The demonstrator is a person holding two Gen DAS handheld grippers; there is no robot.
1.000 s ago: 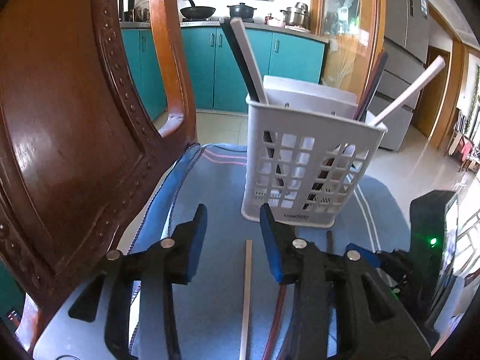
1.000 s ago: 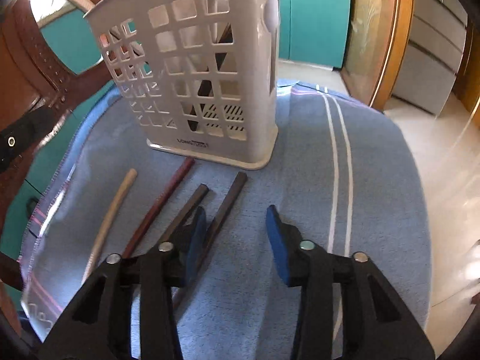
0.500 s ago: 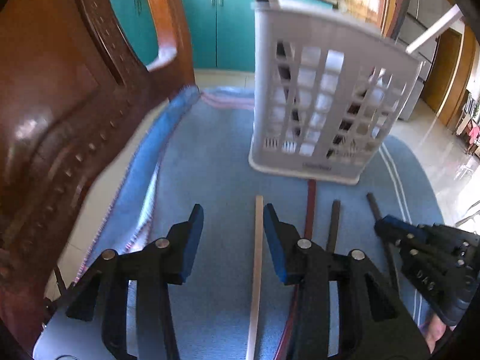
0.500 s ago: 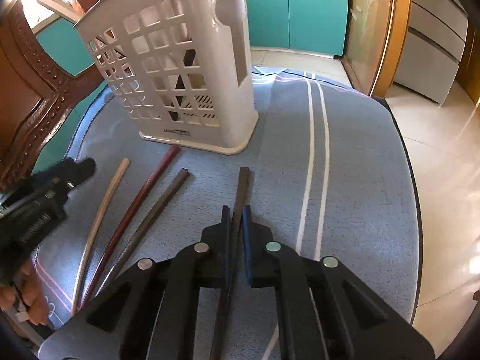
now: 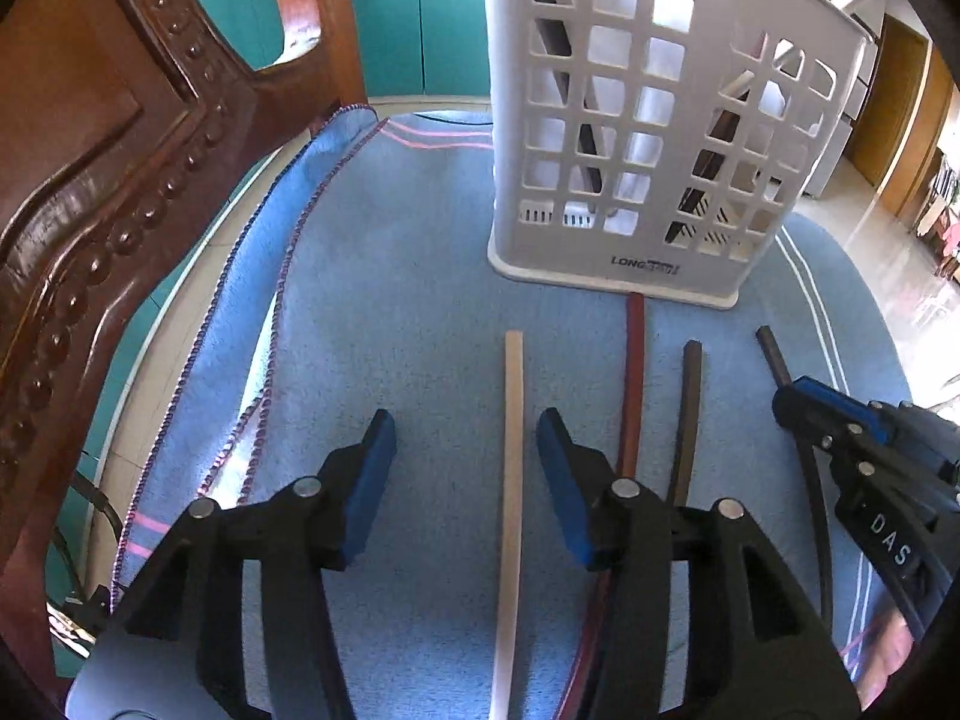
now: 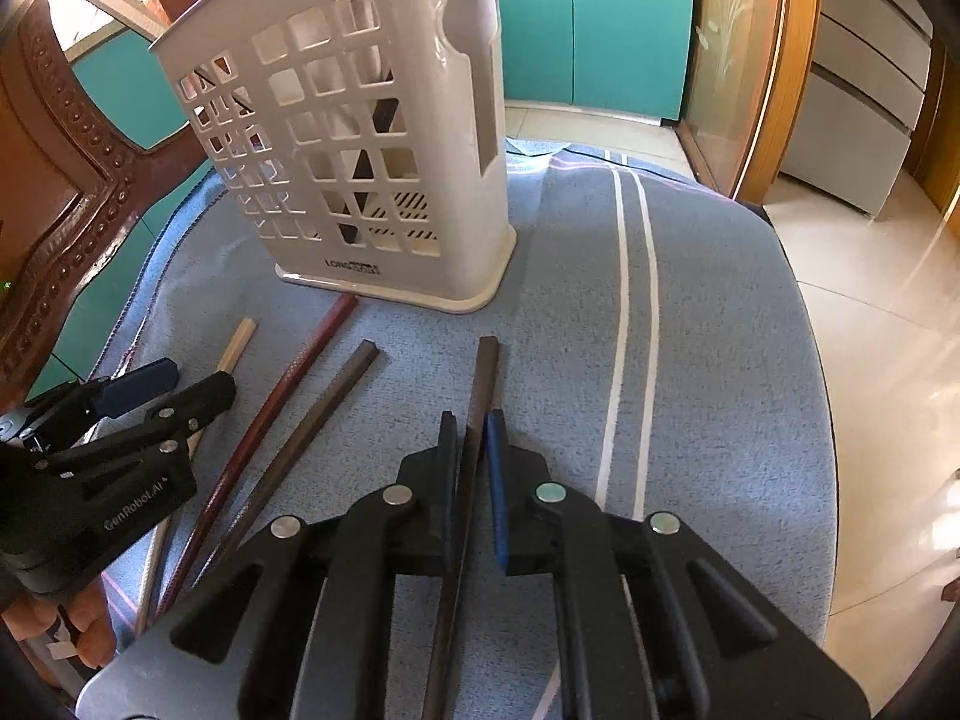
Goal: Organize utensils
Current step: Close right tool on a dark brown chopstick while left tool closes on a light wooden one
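The right gripper (image 6: pixel 471 480) is clamped on a dark chopstick (image 6: pixel 483 387); the left gripper (image 5: pixel 465 480), just widened, straddles a pale chopstick (image 5: pixel 511 450), untouched, with the basket (image 5: pixel 654 138) standing ahead.

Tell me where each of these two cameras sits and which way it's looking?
Left wrist: rides on the left tool, looking down along its open fingers at a pale chopstick between them; the right tool shows at right.
Right wrist: rides on the right tool, shut on a dark chopstick; the left tool and some fingers show at left.
Shared: white basket, blue cloth, chopsticks, wooden chair.
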